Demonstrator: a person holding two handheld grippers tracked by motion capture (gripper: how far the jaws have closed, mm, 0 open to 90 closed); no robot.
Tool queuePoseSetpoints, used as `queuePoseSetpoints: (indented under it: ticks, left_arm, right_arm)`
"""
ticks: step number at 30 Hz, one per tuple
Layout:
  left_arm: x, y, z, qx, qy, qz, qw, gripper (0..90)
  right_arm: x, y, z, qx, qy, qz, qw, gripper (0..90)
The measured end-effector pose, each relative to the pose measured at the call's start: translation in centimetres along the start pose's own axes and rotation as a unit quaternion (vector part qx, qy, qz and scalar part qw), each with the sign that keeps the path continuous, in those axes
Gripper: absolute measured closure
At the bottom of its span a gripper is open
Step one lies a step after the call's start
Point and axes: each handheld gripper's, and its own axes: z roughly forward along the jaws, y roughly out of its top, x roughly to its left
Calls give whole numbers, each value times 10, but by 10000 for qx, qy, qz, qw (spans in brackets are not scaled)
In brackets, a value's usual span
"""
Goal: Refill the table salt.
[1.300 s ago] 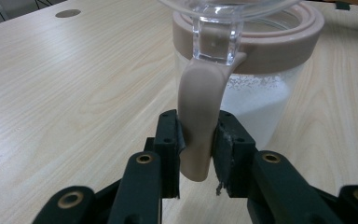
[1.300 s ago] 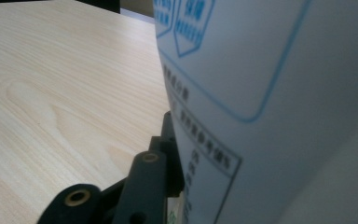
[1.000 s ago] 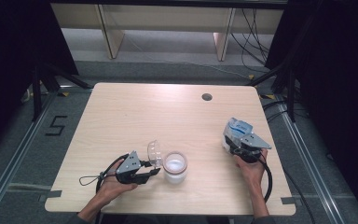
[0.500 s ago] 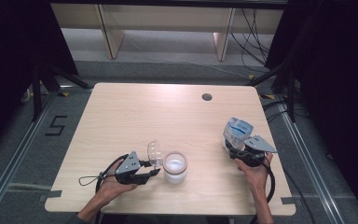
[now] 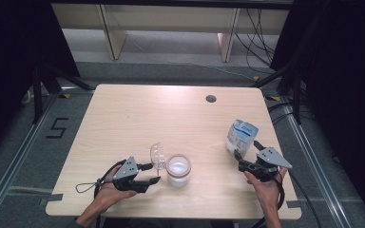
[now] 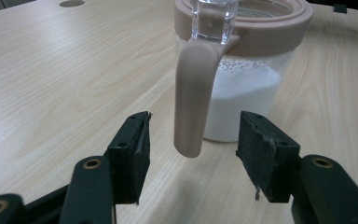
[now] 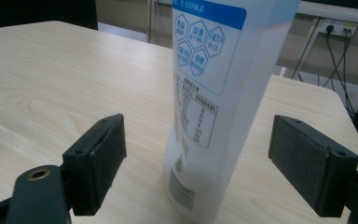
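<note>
Two things stand on the pale wooden desk (image 5: 123, 114): a clear jar (image 5: 178, 169) of white powder, lid flipped open, near the front edge, and a white-and-blue pouch (image 5: 241, 136) well to its right. Left hand-held gripper (image 5: 148, 173) has just been spreading its jaws around the jar's beige handle (image 6: 193, 93) without touching; right hand-held gripper (image 5: 237, 157) has just been opening, the pouch loose between its pads. A nudge from either could, I judge, topple the pouch or spill powder.

Pale wood-grain worktop (image 5: 138, 123) is carrying two things. Clear jar (image 5: 178, 169) with a tan rim, partly filled with white powder, is standing upright near the front edge, its clear lid (image 5: 157, 155) tipped open on the jar's left side. White-and-blue pouch (image 5: 240, 136) is standing upright well apart to the jar's right. Round cable hole (image 5: 211, 99) is showing far behind the jar.
</note>
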Motion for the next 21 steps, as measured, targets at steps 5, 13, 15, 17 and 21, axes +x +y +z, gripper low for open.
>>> queuePoseSetpoints:
  ticks: [5,13,15,17,21]
  left_arm:
    - [-1,0,-9,-26,61,-154,9999,398]
    - [-1,1,-22,-129,189,-329,9992,389]
    - [-1,2,-24,-175,201,-392,9989,388]
    - [-2,5,-27,-191,242,-397,9987,390]
    - [-1,8,-31,-280,235,-424,9984,399]
  right_arm:
    - [3,-6,-9,59,-54,106,9999,196]
    - [6,-17,-26,136,-185,102,9997,187]
    - [7,-21,-29,127,-175,84,9997,183]
    - [10,-24,-32,130,-151,152,9997,183]
    - [15,-30,-33,232,-47,130,9996,183]
